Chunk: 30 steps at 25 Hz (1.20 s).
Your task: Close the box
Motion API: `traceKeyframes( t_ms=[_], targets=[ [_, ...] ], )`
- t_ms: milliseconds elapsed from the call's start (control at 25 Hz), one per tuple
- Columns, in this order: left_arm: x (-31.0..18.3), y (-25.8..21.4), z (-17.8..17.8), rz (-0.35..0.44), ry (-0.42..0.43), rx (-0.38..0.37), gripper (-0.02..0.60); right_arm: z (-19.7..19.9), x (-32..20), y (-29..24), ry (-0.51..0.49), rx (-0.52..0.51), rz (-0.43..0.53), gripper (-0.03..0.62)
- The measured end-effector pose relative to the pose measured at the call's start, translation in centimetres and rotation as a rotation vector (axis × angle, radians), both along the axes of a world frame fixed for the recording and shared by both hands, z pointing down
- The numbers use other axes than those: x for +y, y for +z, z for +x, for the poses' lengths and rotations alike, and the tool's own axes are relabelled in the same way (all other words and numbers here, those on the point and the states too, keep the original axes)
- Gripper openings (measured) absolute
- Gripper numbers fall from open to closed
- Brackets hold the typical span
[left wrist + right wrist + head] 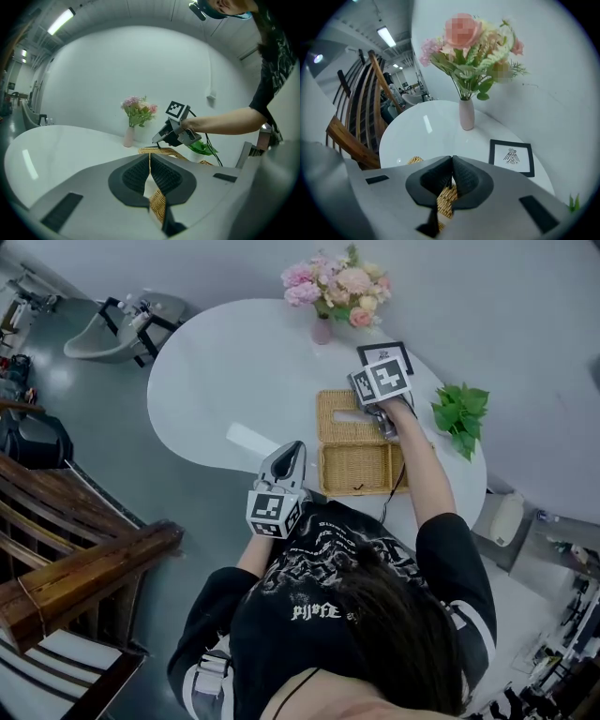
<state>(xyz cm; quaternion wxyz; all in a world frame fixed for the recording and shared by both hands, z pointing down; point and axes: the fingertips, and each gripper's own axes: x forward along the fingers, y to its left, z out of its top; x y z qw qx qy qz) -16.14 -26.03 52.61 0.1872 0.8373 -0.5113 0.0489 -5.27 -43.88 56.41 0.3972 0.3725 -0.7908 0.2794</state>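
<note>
Clamped narrow with the right tool (451, 158) on the edge of the woven lid (349, 411), pads almost meeting at the tips, straw-coloured weave showing in the slit behind them. Held steeply downward by a bare forearm (427, 474) over the right side of the open box (325, 470), marker cube (384, 379) uppermost, a black cable (397, 488) trailing back along the arm.

Shut likewise, the left tool (149, 155): pads together on nothing, aimed almost level across the desk (216, 381) toward the box's left side, near the wicker wall but apart from it when seen from overhead.

Set near the front edge of the white, rounded desk, directly before the person: the box, base toward the body, lid lying open toward the wall, a small dark loop (356, 488) on the base's front rim.

Beyond the lid, a pale pink vase (322, 331) of pink and cream flowers (337, 282). Just to its right, a black-framed picture (512, 158) lying flat, partly covered from overhead by the right tool's cube.

At the desk's right edge, a leafy green plant (461, 411), near the right forearm.

Off the desk to the left, on the grey floor (141, 502), a dark wooden chair (84, 568) with a striped seat.
</note>
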Motion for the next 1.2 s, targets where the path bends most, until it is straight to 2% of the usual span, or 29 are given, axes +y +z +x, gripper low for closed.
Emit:
traceKeyframes(
  t_ms=[320,720,920,1200],
  targets=[
    [0.7,-0.4,0.2,0.021,0.037,0.012,0.025,0.1,1.3,-3.6,0.003,0.016,0.099,0.035],
    [1.4,-1.2,0.7,0.047,-0.015,0.029,0.025,1.0,3.1,-6.5,0.014,-0.040,0.182,0.035],
    [2.0,-1.4,1.3,0.050,-0.050,0.014,0.025,0.9,5.0,-8.1,-0.018,-0.097,0.225,0.035],
    [4.2,-3.0,2.1,0.110,-0.112,0.034,0.025,1.4,8.6,-10.3,-0.026,-0.158,0.291,0.035]
  ],
)
